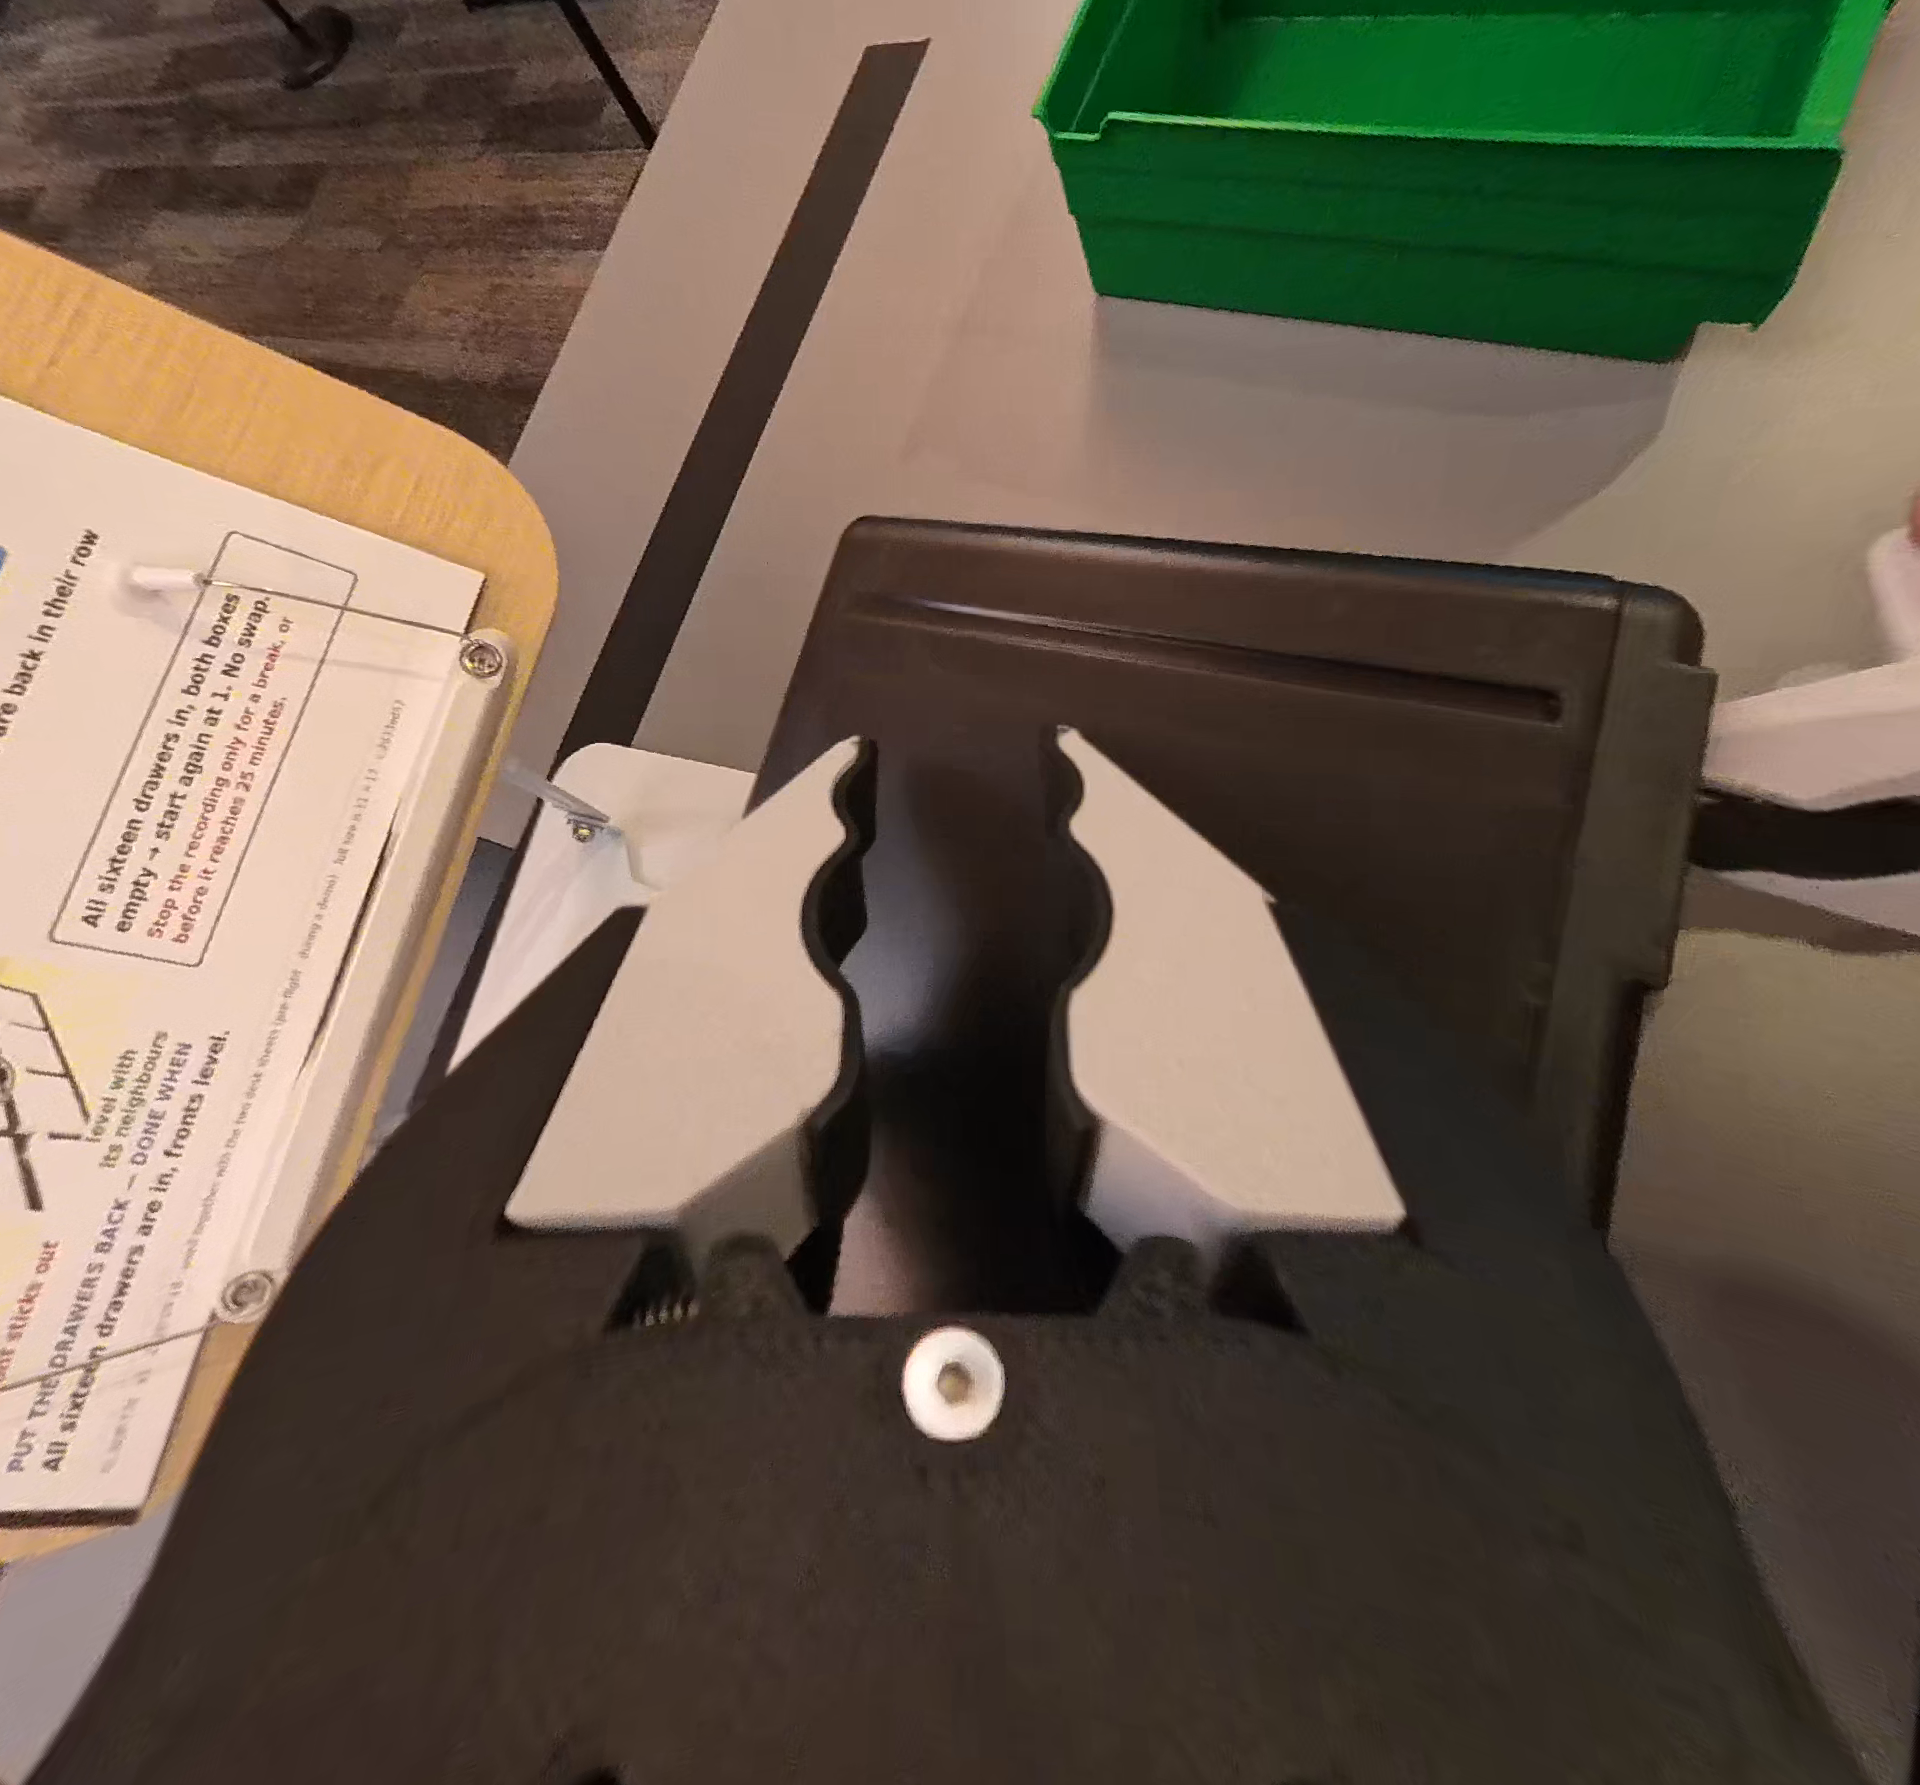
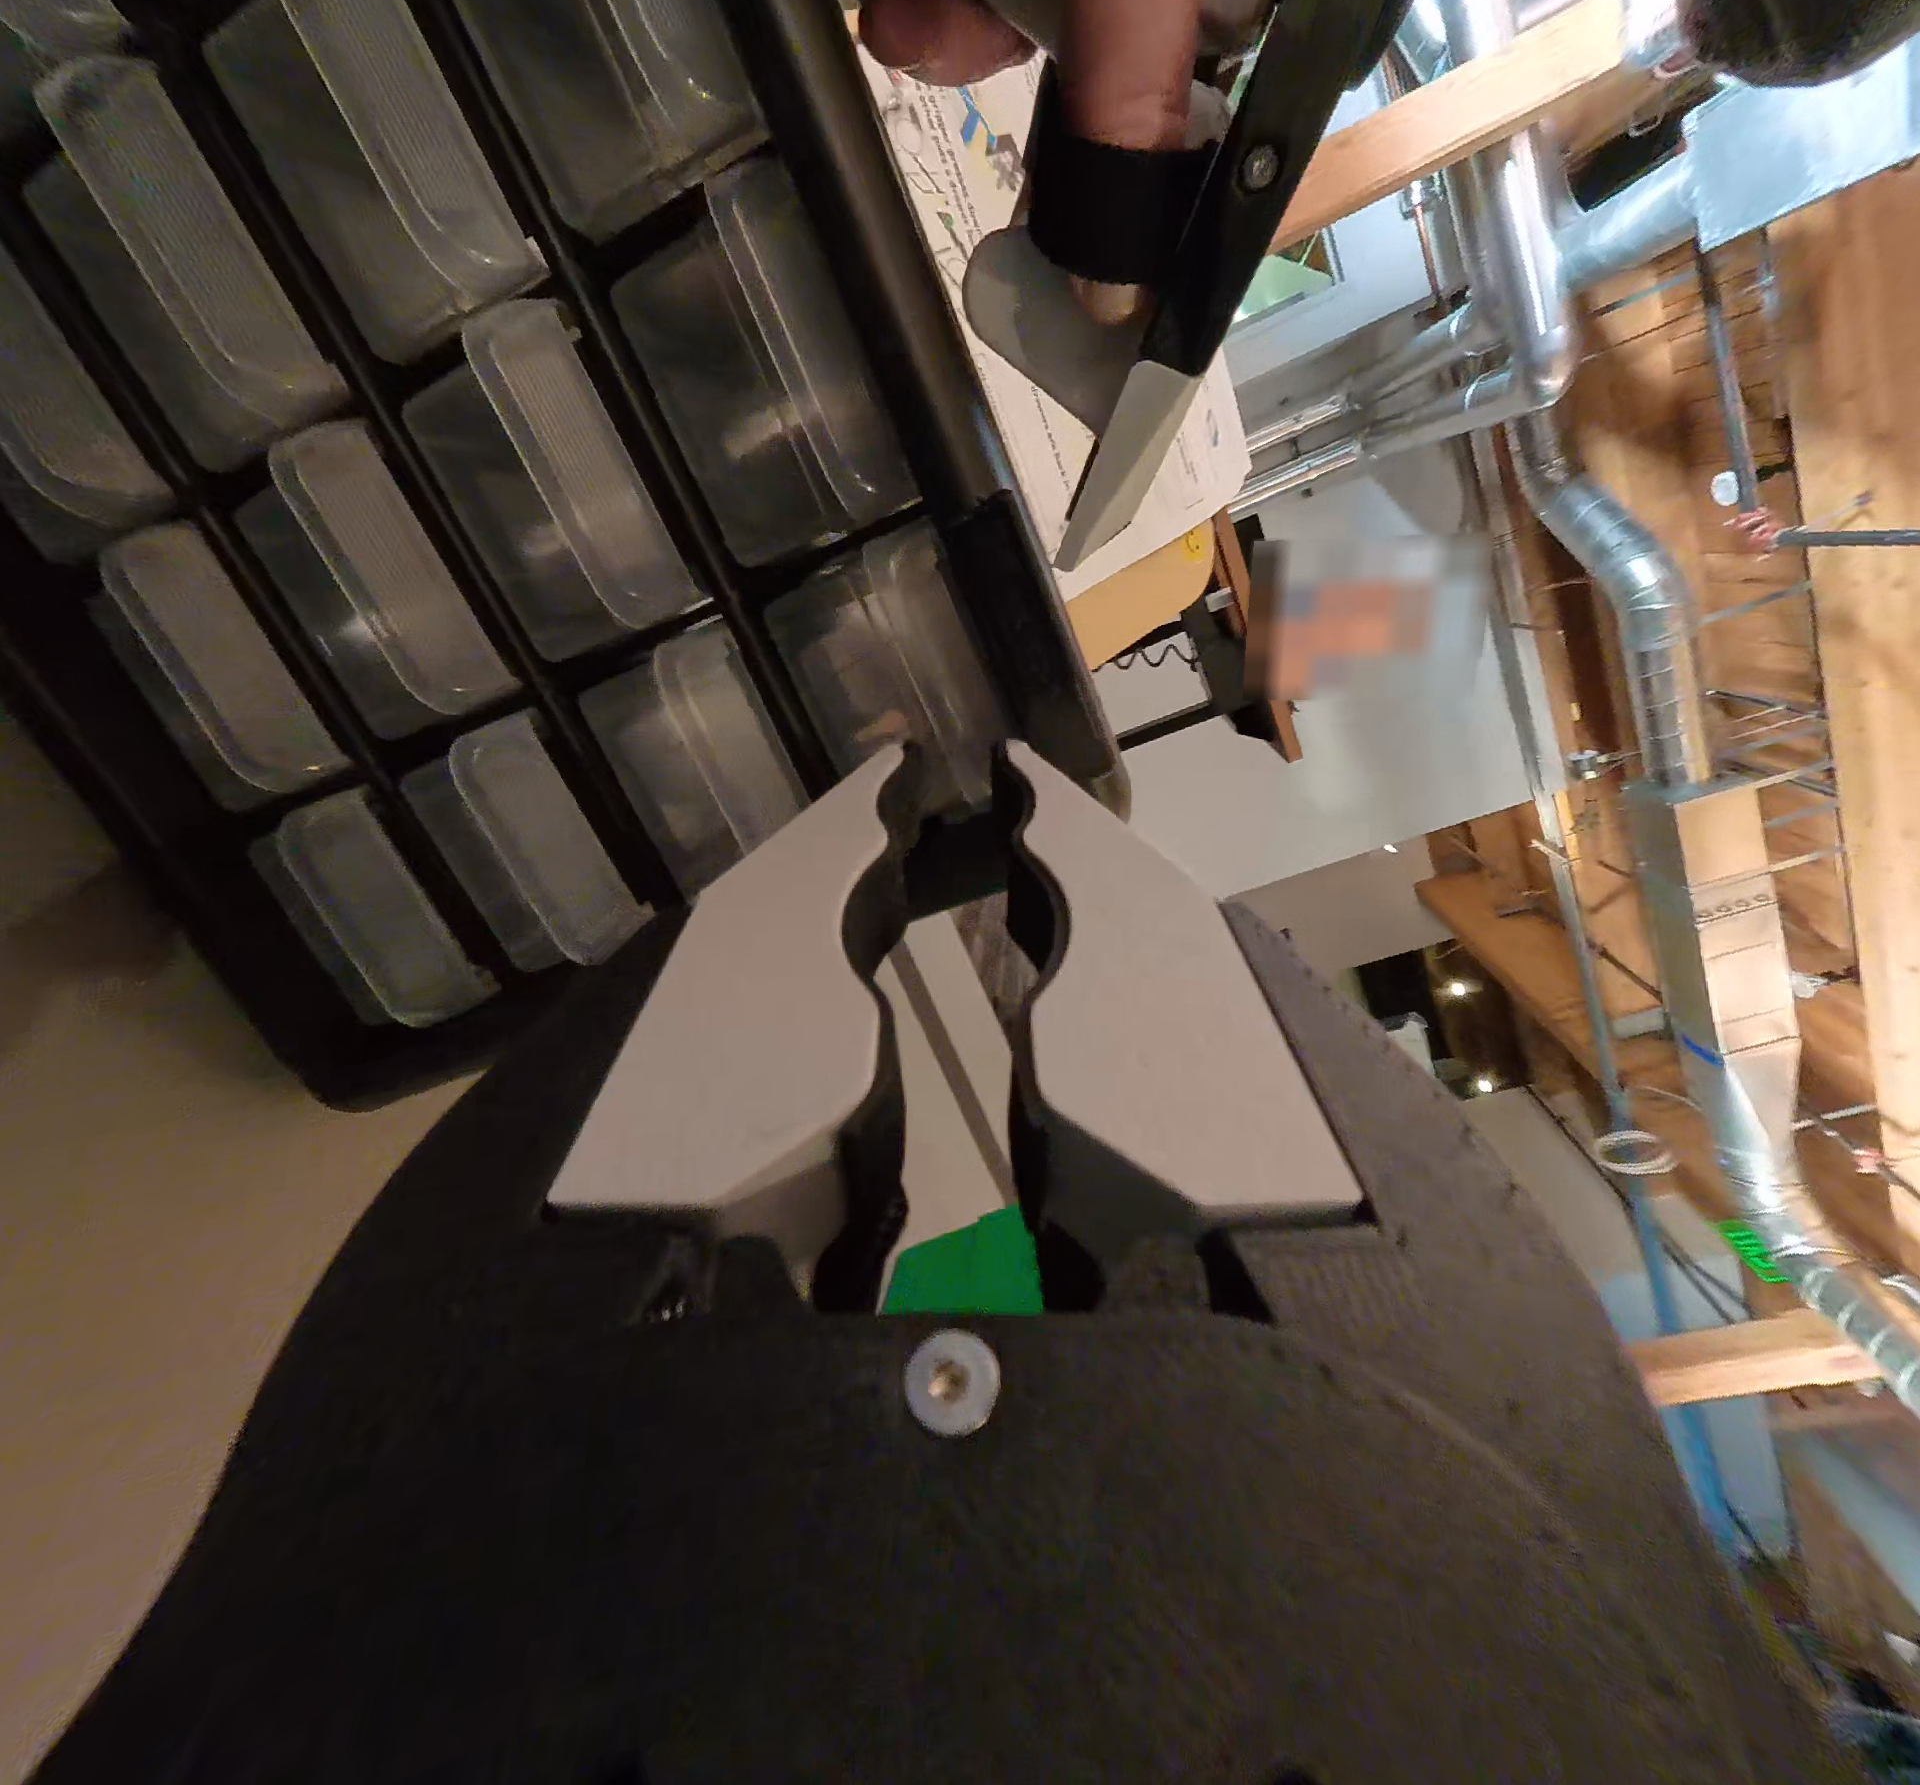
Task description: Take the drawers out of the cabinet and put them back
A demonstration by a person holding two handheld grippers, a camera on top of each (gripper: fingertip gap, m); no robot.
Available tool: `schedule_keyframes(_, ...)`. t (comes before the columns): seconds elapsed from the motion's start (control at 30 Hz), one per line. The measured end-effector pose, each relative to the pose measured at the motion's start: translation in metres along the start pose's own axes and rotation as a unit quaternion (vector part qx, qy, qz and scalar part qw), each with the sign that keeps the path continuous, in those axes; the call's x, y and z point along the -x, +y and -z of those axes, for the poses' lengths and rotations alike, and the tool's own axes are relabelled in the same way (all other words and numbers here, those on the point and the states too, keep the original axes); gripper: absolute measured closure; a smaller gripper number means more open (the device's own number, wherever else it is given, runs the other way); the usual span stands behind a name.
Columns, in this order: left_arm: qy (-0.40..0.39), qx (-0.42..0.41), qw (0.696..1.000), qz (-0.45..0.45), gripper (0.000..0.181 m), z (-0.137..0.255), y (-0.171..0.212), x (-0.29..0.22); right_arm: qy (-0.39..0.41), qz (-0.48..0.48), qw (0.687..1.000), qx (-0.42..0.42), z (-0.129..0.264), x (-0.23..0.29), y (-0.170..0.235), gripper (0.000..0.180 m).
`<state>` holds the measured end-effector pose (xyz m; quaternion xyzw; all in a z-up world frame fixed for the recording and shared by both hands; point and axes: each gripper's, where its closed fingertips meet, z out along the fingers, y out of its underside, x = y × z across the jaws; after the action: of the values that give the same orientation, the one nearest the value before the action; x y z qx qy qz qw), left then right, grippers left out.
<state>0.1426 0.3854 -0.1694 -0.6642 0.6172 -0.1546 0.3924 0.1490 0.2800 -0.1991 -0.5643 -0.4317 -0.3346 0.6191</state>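
Your left claw [image 1: 961, 748] sits parted over the top of the black cabinet [image 1: 1299, 696] on the grey desk [image 1: 1039, 405], near the green tray [image 1: 1455, 135], while your right claw [image 2: 956, 759], narrowly parted, reaches the cabinet's corner clear drawer [image 2: 873, 665], gripping nothing visible.

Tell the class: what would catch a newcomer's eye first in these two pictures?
Probably the bright green tray, standing on the grey table at the upper right of the left wrist view. Next, the black cabinet with its grid of clear drawers fills the upper left of the right wrist view, the right gripper at its corner.
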Motion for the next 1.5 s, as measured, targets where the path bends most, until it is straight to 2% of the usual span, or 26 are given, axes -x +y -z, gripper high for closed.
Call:
schedule_keyframes(0.27, -0.021, -0.002, 0.999, -0.042, 0.162, -0.001, -0.001, -0.003, -0.026, 0.004, 1.0, 0.001, 0.005, -0.003, 0.001, 0.175)
schedule_keyframes(0.47, -0.031, 0.0, 0.998, -0.05, 0.166, -0.002, -0.001, -0.003, -0.078, 0.004, 0.997, -0.006, 0.039, 0.0, -0.006, 0.175)
schedule_keyframes(0.5, -0.032, 0.0, 0.998, -0.051, 0.166, -0.002, -0.001, -0.003, -0.076, -0.003, 0.997, -0.009, 0.045, -0.001, -0.007, 0.173)
schedule_keyframes(0.57, -0.032, 0.0, 0.998, -0.053, 0.167, -0.002, -0.001, -0.003, -0.052, -0.008, 0.998, -0.016, 0.049, -0.005, -0.011, 0.149)
schedule_keyframes(0.6, -0.033, 0.0, 0.998, -0.054, 0.168, -0.002, -0.001, -0.003, -0.05, 0.006, 0.999, -0.014, 0.047, -0.004, -0.012, 0.146)
schedule_keyframes(0.67, -0.037, 0.001, 0.998, -0.058, 0.169, -0.002, -0.001, -0.003, -0.05, 0.028, 0.998, -0.005, 0.04, -0.002, -0.014, 0.149)
schedule_keyframes(0.77, -0.041, 0.0, 0.997, -0.065, 0.171, -0.002, -0.001, -0.004, -0.055, 0.063, 0.996, -0.002, 0.03, 0.006, -0.016, 0.162)
schedule_keyframes(0.87, -0.045, -0.001, 0.996, -0.074, 0.173, -0.002, -0.001, -0.005, -0.059, 0.059, 0.996, -0.005, 0.03, 0.005, -0.018, 0.165)
schedule_keyframes(1.5, -0.048, 0.0, 0.996, -0.075, 0.174, -0.002, -0.001, -0.004, -0.077, 0.077, 0.993, -0.033, 0.105, 0.008, -0.037, 0.167)
